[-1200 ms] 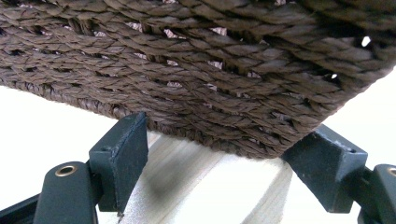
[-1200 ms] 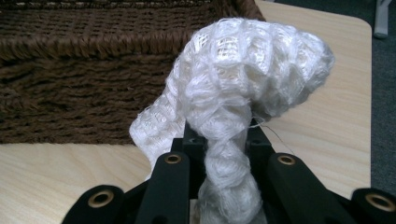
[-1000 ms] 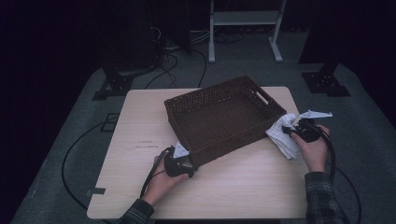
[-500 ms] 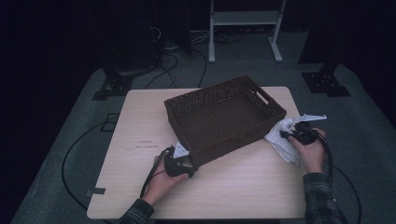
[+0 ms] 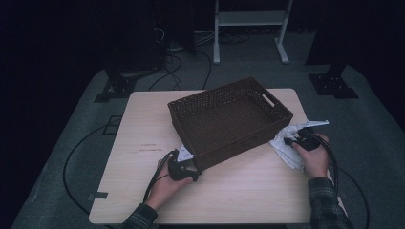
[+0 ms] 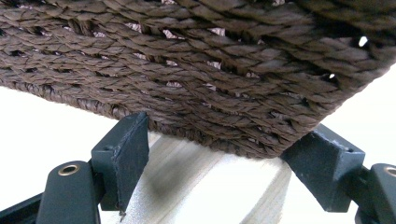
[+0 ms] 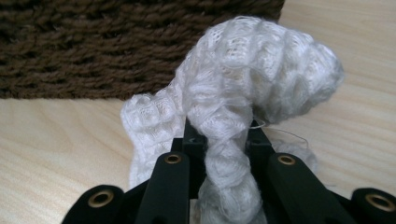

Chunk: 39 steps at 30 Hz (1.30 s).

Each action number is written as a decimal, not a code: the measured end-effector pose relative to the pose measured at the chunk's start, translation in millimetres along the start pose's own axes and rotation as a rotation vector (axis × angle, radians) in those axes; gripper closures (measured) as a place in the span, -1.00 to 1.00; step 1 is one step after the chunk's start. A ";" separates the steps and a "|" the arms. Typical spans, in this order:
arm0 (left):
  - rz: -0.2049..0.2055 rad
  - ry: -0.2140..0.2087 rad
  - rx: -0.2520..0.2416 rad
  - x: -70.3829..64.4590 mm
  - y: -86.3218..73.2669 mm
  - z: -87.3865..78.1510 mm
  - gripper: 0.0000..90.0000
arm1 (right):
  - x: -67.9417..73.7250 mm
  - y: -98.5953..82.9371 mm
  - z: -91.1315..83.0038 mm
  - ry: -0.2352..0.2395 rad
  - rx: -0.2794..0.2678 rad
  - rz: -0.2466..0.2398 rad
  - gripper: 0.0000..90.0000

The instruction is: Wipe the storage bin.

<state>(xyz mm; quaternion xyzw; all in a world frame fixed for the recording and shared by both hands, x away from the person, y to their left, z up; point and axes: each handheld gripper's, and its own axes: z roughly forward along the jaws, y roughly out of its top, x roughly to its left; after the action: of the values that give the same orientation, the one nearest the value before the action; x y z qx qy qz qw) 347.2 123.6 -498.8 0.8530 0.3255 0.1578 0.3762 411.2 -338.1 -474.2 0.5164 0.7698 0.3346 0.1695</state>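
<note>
Gripping a bunched white cloth [image 7: 233, 98] between its closed jaws, the right gripper [image 7: 223, 140] is sitting at the bottom centre of its own view, with the fabric bulging up above the jaws and a brown woven wall across the upper left behind it. In the high view, the right gripper [image 5: 297, 141] is resting at the right middle of the frame, with the white cloth [image 5: 286, 148] lying on the light wooden table [image 5: 248, 191] just beside the right end of the brown wicker basket [image 5: 229, 112], which is occupying the centre. The left gripper [image 5: 187, 168] is sitting at the lower centre left, at the basket's near corner. In its own view, the left gripper [image 6: 224, 154] is standing with jaws spread wide, the basket's corner [image 6: 210, 70] looming between and above them.
</note>
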 end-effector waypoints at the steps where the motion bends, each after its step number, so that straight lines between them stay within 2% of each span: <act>1: 0.000 0.000 0.000 0.0 0.0 0.0 -0.49 | 0.8 -0.3 0.8 0.001 0.006 0.000 0.69; 7: 0.000 0.000 0.000 0.0 0.0 0.0 -0.49 | 3.6 -1.2 3.7 0.003 0.015 -0.008 0.69; 12: 0.000 0.000 0.000 0.0 0.0 0.0 -0.49 | 4.6 0.1 0.3 0.008 0.000 -0.011 0.69; 23: -0.003 0.000 -0.003 -0.2 0.0 0.1 -0.48 | 12.2 10.2 -17.3 0.045 -0.076 -0.016 0.69; 39: -0.004 0.000 -0.003 -0.3 -0.1 0.1 -0.48 | 29.4 26.6 -45.1 0.064 -0.165 -0.078 0.69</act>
<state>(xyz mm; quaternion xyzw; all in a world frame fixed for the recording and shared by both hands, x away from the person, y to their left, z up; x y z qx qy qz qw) 347.1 123.4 -498.9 0.8517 0.3270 0.1577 0.3779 389.9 -320.4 -421.0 0.4592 0.7643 0.4063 0.1997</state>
